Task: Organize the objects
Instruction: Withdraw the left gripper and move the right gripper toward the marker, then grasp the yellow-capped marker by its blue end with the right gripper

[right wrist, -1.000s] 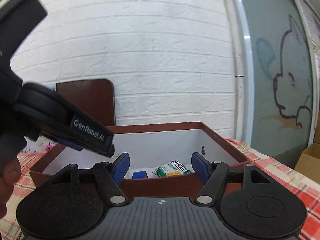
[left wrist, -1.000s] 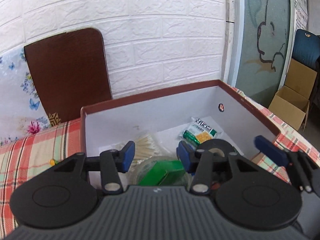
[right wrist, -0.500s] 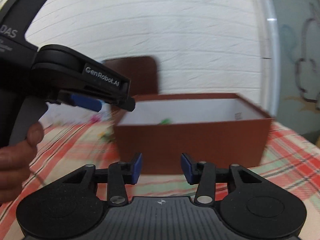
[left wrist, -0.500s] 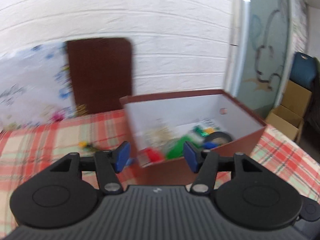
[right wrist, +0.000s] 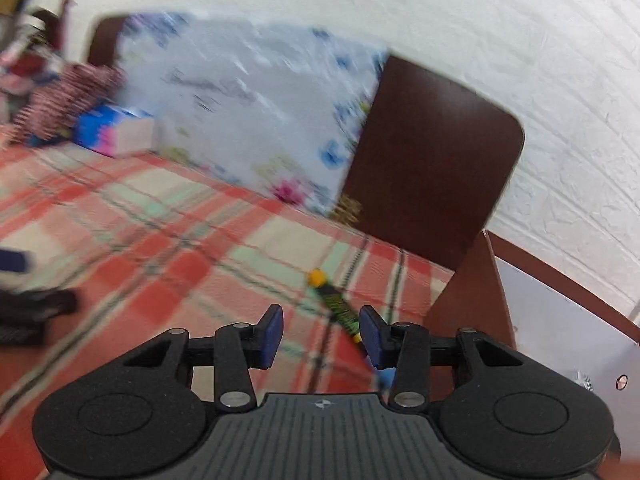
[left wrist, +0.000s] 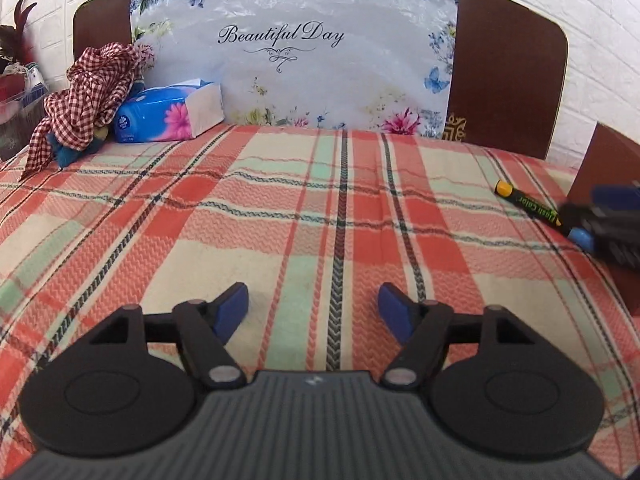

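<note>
The marker [left wrist: 527, 203], black with a yellow cap, lay flat on the plaid cloth [left wrist: 280, 216] near the corner of the brown box [right wrist: 472, 292], outside it, so I judged it was left to put away. My right gripper [right wrist: 322, 336] hung low over it with fingers apart, the marker's near end by the right finger; I could not tell whether they touched, as that view was blurred. My left gripper [left wrist: 312, 312] was open and empty over bare cloth, well apart from the marker. The box interior barely showed, so I could not count what was stored. A tissue pack [left wrist: 168, 114] and checked rag [left wrist: 92, 92] sat at the far edge.
</note>
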